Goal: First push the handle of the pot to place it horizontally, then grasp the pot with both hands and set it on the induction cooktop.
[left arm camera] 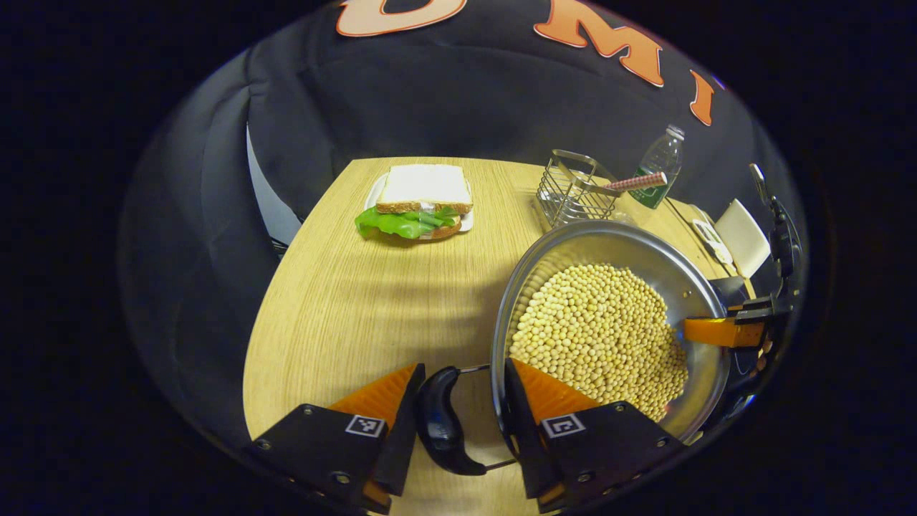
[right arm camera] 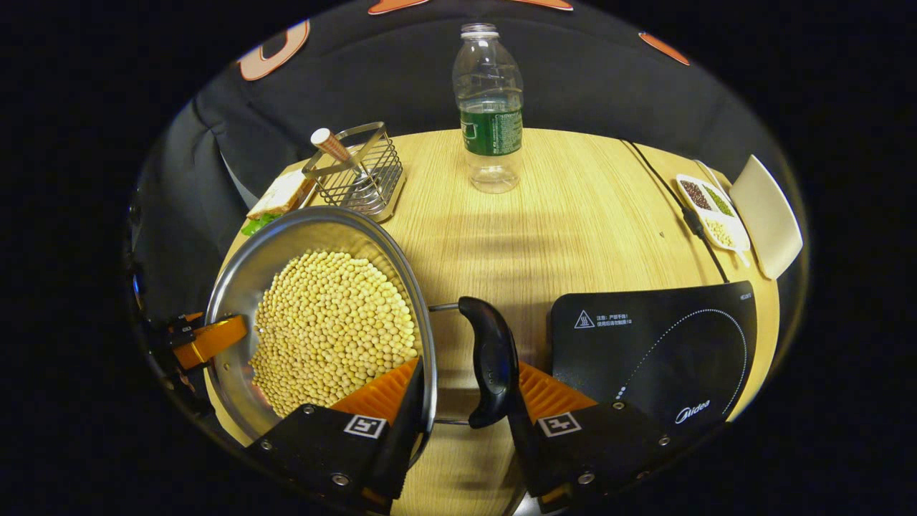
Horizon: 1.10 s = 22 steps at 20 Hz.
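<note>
Pot: round stainless-steel pot (right arm camera: 236, 287) filled with pale yellow beans (right arm camera: 333, 326), on the wooden counter (right arm camera: 573, 222) just left of the black induction cooktop (right arm camera: 659, 344).
Left claw (left arm camera: 458, 416): spread, straddling the pot's black curved side handle (left arm camera: 440, 423) and rim; not pinching.
Right claw (right arm camera: 462, 408): spread likewise around the opposite black handle (right arm camera: 491, 365).
Procedure: press both claws together on the handles evenly, lift level to avoid spilling beans, then carry towards the cooktop.
Hazard: clear plastic bottle (right arm camera: 489, 107) stands beyond; keep clear.
</note>
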Available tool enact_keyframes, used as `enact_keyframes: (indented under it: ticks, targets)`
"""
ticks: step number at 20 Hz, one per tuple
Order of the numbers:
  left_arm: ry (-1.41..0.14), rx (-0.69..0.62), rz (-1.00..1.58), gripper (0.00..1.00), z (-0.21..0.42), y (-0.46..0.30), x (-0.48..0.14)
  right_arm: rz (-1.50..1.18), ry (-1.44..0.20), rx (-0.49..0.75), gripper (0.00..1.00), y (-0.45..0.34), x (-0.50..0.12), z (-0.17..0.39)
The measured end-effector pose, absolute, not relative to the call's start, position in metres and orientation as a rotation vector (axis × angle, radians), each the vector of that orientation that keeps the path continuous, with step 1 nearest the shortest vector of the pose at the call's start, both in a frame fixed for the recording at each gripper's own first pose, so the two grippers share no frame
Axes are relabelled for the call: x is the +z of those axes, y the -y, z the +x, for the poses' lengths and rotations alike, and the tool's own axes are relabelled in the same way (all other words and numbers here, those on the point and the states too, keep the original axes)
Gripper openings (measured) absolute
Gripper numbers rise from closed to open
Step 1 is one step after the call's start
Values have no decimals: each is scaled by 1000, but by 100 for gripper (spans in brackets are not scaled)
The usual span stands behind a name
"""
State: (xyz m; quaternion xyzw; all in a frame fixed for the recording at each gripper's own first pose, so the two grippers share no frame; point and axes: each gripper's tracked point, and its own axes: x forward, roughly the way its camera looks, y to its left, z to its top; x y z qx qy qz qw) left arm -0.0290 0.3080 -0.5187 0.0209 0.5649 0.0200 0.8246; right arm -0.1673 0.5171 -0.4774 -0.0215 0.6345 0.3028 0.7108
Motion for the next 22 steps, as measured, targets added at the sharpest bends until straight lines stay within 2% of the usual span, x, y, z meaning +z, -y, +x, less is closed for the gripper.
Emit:
enact_keyframes:
  ticks: [1, 6, 14, 17, 18, 19, 20, 21, 22]
  targets:
    - [-1197, 52, 48, 62, -29, -309, -519, -44, -1410, 671, 61, -517, -477, -167]
    - [-1234, 53, 70, 64, -34, -309, -523, -52, -1409, 669, 61, -517, -477, -168]
    - [-1234, 73, 76, 64, -32, -309, -525, -50, -1411, 659, 59, -516, -475, -168]
    - [-1237, 99, 65, 59, -36, -304, -524, -70, -1433, 648, 54, -514, -473, -171]
    - [-1230, 96, 78, 54, -36, -300, -527, -72, -1431, 650, 49, -519, -475, -172]
    - [-1225, 90, 92, 58, -34, -297, -532, -72, -1433, 653, 53, -526, -479, -171]
    - [-1221, 90, 91, 57, -32, -293, -538, -73, -1431, 654, 51, -527, -478, -168]
    - [-1218, 92, 86, 57, -30, -289, -539, -73, -1426, 655, 55, -527, -476, -165]
    - [-1211, 93, 81, 57, -30, -294, -536, -71, -1418, 655, 55, -521, -473, -164]
